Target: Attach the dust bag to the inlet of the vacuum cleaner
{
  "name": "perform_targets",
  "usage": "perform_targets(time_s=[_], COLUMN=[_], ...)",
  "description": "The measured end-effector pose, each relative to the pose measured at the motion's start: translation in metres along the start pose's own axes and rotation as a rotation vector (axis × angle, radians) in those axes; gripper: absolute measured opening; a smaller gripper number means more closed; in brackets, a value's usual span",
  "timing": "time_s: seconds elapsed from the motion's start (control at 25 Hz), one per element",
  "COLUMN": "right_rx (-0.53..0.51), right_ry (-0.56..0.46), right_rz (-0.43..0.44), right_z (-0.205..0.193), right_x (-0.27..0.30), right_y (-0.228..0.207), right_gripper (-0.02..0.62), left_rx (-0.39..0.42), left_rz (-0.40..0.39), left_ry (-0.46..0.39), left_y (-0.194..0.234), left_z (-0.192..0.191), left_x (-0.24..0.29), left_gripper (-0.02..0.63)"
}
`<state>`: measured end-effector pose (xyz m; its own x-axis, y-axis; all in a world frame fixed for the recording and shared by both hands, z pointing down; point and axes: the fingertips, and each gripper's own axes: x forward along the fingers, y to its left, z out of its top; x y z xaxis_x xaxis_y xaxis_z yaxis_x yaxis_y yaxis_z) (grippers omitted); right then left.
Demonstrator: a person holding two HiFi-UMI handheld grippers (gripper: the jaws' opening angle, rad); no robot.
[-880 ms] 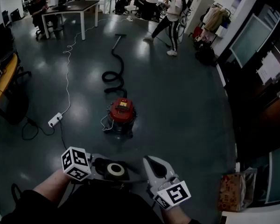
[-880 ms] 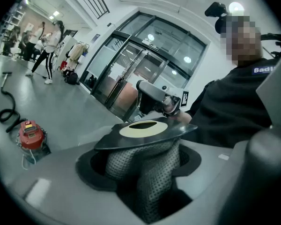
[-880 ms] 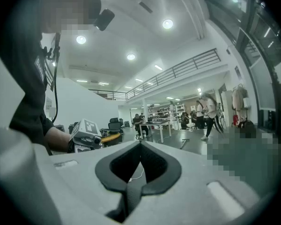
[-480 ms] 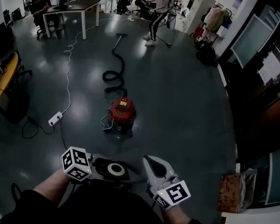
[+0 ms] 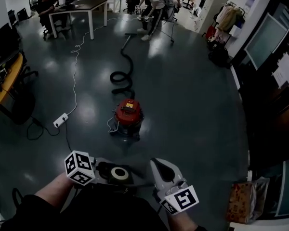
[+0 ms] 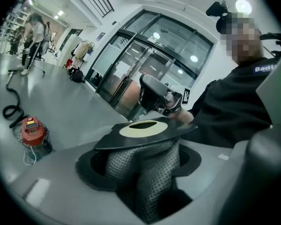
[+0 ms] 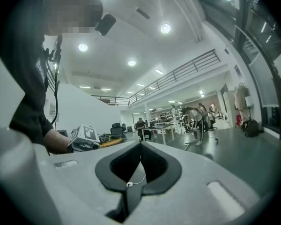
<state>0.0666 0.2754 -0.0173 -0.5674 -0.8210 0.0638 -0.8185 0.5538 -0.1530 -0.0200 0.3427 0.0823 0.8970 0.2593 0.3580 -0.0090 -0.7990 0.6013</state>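
Observation:
The red vacuum cleaner [image 5: 127, 113] stands on the dark floor ahead of me, its black hose [image 5: 123, 64] snaking away behind it. In the left gripper view it shows small at the far left [image 6: 33, 132]. My left gripper [image 5: 106, 171] is shut on the dust bag [image 5: 118, 173]. The bag's dark collar with a cream ring [image 6: 143, 128] lies flat above the jaws, and the mesh fabric [image 6: 147, 172] is bunched between them. My right gripper [image 5: 157, 163] is beside the bag at the right, shut [image 7: 140, 145] with nothing in it.
A white power strip [image 5: 60, 120] with its cable lies left of the vacuum. A table [image 5: 84, 6] and several people are at the far end. A desk edge [image 5: 5, 81] is at the left, glass walls at the right, and a brown bag [image 5: 243, 201] at the lower right.
Both grippers and the bag keep their places. The view has shifted slightly, so the vacuum sits a little lower right. The walking person at the far end has moved left.

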Motion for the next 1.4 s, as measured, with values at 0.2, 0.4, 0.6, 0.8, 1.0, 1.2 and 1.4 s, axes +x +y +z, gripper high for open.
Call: perform_targets(time_s=[0.2,0.4,0.6,0.8,1.0,1.2,1.4], right_rx=[-0.006,0.019,0.020,0.018,0.004,0.003,-0.012], right_ry=[-0.013,-0.017,-0.002,0.020,0.060,0.072,0.098], right_rz=[0.015,0.015,0.012,-0.017,-0.048,-0.119,-0.192], right_z=[-0.002,-0.007,-0.009,-0.014,-0.016,-0.017,-0.021], right_x=[-0.008,-0.015,-0.006,0.019,0.064,0.122,0.167], right_y=[-0.024,-0.045,-0.057,-0.063,-0.066,-0.079,-0.098], right_gripper=[0.003,0.003,0.003,0.003,0.003,0.003,0.003], left_rx=[-0.009,-0.035,-0.048,-0.045,-0.054,-0.085,-0.098], left_rz=[0.054,0.062,0.050,0.024,-0.024,-0.102,-0.177], left_ry=[-0.001,-0.008,-0.021,-0.028,-0.025,-0.004,0.016], left_y=[0.006,0.005,0.014,0.040,0.078,0.129,0.177], left_z=[0.006,0.009,0.016,0.020,0.026,0.023,0.025], left_x=[0.016,0.032,0.035,0.025,0.000,-0.025,-0.041], left_gripper=[0.299,0.299,0.299,0.299,0.299,0.297,0.296])
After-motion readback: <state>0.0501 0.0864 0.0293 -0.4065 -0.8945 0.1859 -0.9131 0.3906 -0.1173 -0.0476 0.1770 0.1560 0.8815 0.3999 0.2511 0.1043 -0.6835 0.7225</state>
